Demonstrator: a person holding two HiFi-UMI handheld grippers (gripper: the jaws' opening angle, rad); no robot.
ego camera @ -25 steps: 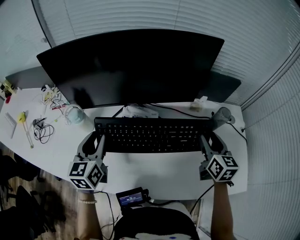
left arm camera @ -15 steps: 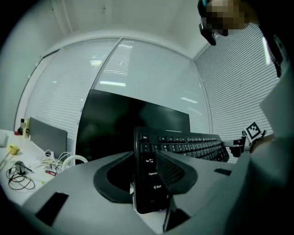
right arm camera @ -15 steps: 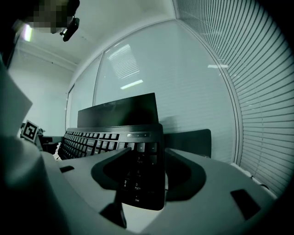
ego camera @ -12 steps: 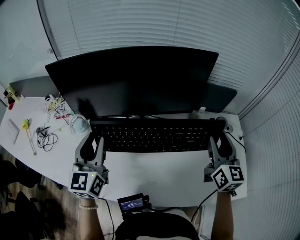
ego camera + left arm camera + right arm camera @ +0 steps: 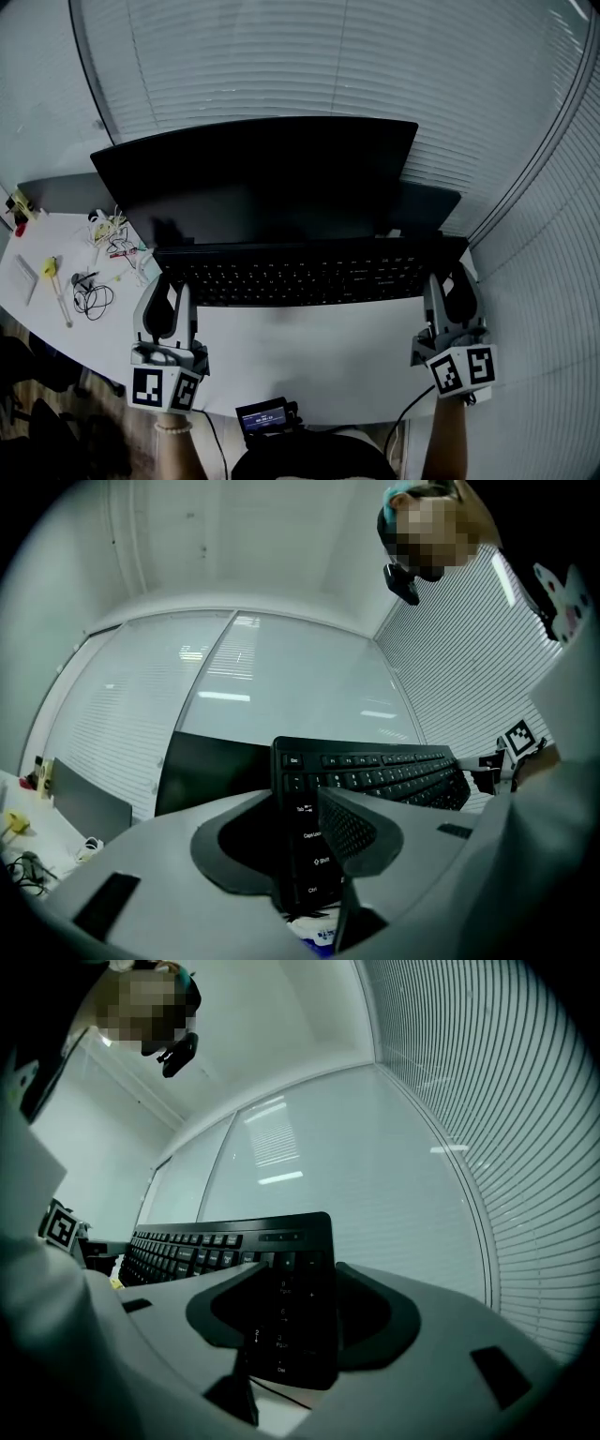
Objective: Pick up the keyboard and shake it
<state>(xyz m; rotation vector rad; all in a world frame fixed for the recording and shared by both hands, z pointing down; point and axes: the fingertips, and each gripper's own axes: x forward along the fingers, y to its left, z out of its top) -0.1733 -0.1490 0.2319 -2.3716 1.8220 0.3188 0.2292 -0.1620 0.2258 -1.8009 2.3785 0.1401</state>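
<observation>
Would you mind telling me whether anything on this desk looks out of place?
The keyboard is odd: it appears raised off the desk, clamped at its ends by the left gripper and right gripper, in front of the monitor. Loose cables lie tangled at the desk's left end.

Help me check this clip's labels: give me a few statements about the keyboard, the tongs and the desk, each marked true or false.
1. The left tongs grip the left end of the keyboard. True.
2. The right tongs are empty. False: they are closed on the keyboard's right end, over the number pad.
3. The keyboard lies flat on the desk. False: both tongs hold it raised, across the lower edge of the monitor.
4. The monitor's screen is dark. True.
5. Tangled cables lie on the desk's right side. False: they are on its left side, beyond the left tongs.
</observation>
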